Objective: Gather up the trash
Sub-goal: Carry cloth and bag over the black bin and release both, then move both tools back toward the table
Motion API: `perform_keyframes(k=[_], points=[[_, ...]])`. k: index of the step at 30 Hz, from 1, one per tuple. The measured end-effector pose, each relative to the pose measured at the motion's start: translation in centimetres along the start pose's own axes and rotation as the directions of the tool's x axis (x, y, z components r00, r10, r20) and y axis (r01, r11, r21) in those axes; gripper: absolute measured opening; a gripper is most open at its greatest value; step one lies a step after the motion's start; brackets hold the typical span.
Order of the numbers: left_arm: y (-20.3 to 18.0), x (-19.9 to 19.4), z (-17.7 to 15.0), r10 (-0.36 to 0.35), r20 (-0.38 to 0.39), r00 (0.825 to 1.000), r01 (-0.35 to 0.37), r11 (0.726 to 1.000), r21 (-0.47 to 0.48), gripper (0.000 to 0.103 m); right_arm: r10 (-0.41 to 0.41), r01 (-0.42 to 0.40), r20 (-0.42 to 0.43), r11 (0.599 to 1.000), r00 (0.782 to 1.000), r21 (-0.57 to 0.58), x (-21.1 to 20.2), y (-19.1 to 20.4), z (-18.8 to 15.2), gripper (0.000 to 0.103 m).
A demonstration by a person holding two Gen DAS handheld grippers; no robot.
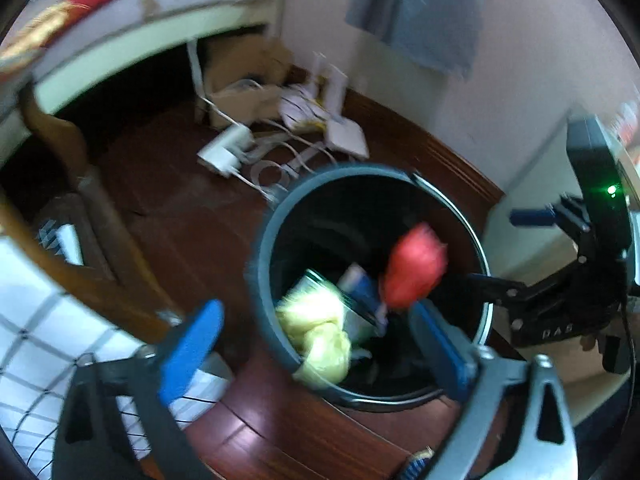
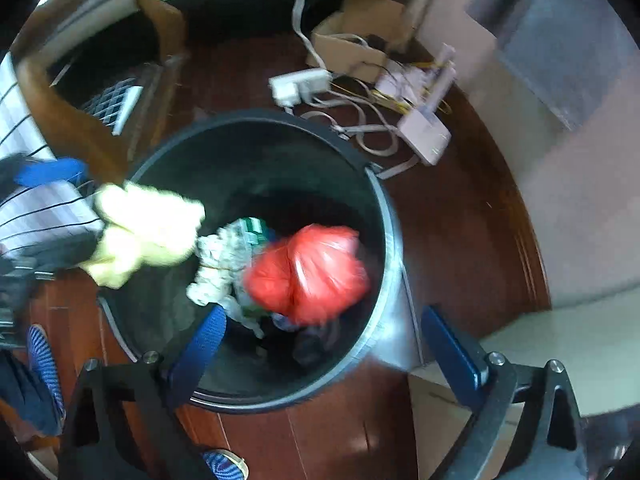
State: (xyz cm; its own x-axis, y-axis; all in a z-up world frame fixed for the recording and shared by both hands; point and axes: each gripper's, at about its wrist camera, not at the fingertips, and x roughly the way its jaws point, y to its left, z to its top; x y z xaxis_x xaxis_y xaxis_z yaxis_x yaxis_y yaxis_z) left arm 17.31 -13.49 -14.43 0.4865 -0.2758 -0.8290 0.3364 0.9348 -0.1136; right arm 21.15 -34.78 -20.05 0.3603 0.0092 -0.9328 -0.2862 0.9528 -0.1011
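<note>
A dark round trash bin [image 1: 260, 256] [image 2: 390, 216] stands on the wooden floor. A red bag [image 1: 414, 268] [image 2: 310, 272], blurred by motion, is in the air inside the bin mouth. A yellow bag [image 1: 320, 332] [image 2: 148, 232] lies over the bin's rim. White and green crumpled trash [image 2: 224, 256] is inside. My left gripper [image 1: 320, 344] is open, fingers either side of the rim near the yellow bag. My right gripper [image 2: 332, 340] is open above the bin; it also shows at the right of the left wrist view [image 1: 520, 248].
A power strip [image 1: 226, 150] [image 2: 300, 82], white cables, a router [image 2: 426, 134] and a cardboard box [image 2: 352, 40] lie on the floor beyond the bin. A wooden chair leg [image 1: 80, 208] and a bed stand to the left. A pink wall is on the right.
</note>
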Motion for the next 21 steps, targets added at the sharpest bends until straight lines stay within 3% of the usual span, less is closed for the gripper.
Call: perform_keyframes(k=[6, 14, 21], points=[[0.6, -2.3, 0.3, 0.046, 0.064, 0.997, -0.046, 0.999, -0.003, 0.102, -0.037, 0.035, 0.055, 0.999, 0.998, 0.04, -1.4, -0.4, 0.6, 0.103], [0.2, -4.9, 1.3, 0.077, 0.132, 0.988, -0.082, 0.996, 0.028, 0.102, -0.019, 0.015, 0.153, 0.999, 0.988, 0.029, -4.9, 0.7, 2.3, 0.103], [0.8, -9.0, 2.1, 0.119, 0.218, 0.969, -0.135, 0.989, 0.056, 0.102, -0.025, 0.026, 0.231, 1.0, 0.973, -0.002, -7.2, 2.4, 3.4, 0.103]])
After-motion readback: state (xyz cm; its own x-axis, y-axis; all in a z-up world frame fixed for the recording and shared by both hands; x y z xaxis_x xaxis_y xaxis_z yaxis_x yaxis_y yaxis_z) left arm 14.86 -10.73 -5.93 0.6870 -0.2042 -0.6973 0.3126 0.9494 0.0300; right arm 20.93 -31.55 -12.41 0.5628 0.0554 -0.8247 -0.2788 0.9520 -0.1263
